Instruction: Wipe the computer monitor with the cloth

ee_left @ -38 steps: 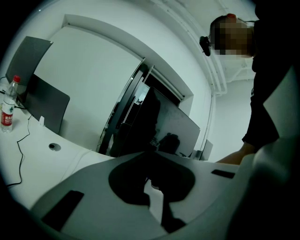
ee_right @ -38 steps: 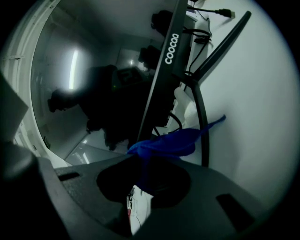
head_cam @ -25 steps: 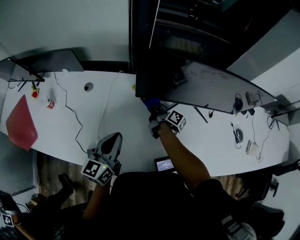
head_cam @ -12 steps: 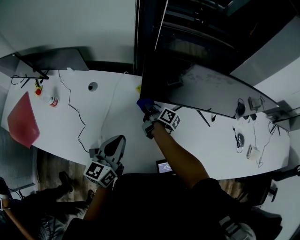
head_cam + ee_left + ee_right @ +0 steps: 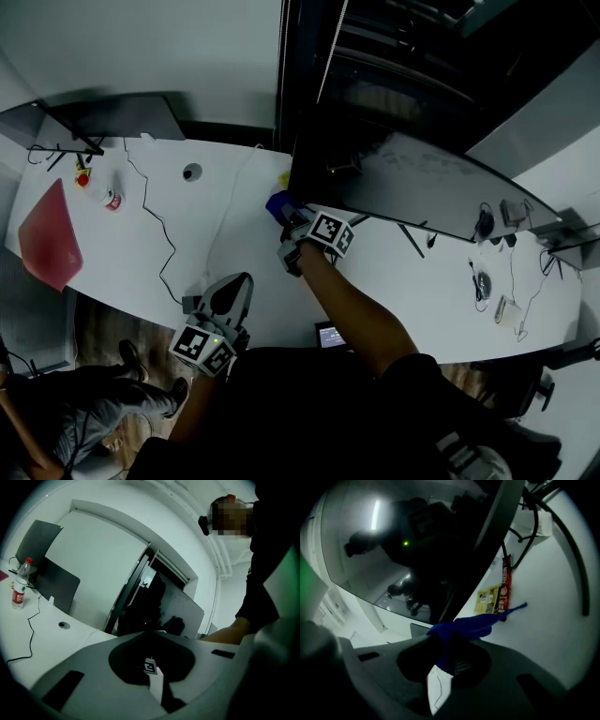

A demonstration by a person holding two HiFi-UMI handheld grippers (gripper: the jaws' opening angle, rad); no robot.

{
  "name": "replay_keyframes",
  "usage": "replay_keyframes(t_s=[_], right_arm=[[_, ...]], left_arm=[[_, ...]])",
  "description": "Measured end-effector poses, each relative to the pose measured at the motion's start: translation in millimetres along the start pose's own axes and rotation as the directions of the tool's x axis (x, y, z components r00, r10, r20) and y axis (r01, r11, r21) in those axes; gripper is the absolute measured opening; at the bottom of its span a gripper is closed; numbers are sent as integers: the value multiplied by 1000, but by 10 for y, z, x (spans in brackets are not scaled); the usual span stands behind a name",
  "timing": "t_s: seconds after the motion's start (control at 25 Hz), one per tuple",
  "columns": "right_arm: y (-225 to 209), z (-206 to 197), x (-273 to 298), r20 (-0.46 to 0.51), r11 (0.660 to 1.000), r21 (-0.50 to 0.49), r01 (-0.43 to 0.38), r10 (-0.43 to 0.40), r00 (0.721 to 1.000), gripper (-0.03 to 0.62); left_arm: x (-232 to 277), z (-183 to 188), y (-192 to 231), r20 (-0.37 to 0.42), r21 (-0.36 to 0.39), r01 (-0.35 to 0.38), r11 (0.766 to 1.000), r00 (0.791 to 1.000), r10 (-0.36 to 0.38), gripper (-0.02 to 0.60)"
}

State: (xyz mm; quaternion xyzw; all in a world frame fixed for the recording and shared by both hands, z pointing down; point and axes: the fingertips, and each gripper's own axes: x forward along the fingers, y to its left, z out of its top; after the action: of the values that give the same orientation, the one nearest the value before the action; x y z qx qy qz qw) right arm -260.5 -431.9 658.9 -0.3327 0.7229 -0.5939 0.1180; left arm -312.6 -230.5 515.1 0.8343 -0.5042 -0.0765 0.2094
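Note:
The wide dark monitor [image 5: 403, 173] stands on the white desk [image 5: 234, 234]. My right gripper [image 5: 292, 223] is at its lower left corner, shut on a blue cloth [image 5: 278, 203]. In the right gripper view the cloth [image 5: 471, 625] bunches out of the jaws of that gripper [image 5: 445, 644], just below the glossy screen [image 5: 393, 550], which reflects a ceiling light. My left gripper [image 5: 234, 286] hovers at the desk's front edge, well away from the monitor, jaws together and holding nothing. In the left gripper view the left gripper [image 5: 151, 634] points toward the monitor [image 5: 154, 606].
A bottle [image 5: 111, 199], a red folder [image 5: 49, 239] and a laptop [image 5: 122, 117] sit at the desk's left, with a thin cable [image 5: 159, 234] trailing across. Snack packets [image 5: 497, 595] lie beside the cloth. Small devices and cables [image 5: 480, 281] are at the right. A person's legs [image 5: 84, 412] show lower left.
My right gripper has slid left with the blue cloth along the monitor's lower edge to its left corner. The left gripper has stayed at the desk's front edge.

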Motion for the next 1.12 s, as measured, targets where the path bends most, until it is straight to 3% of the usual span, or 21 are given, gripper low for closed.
replay_keyframes(t_s=[0.32,1.12], right_arm=[[107,-44,64,1,998,-64,17,-17,1000,61],[948,224,-49,94,986,-129,-102,114,989,61]], left_arm=[[-26,1,18,12,4,-3,1000,1000,3,-6],[-76,39,-47,31,12,5,1000,1000,-6,-6]])
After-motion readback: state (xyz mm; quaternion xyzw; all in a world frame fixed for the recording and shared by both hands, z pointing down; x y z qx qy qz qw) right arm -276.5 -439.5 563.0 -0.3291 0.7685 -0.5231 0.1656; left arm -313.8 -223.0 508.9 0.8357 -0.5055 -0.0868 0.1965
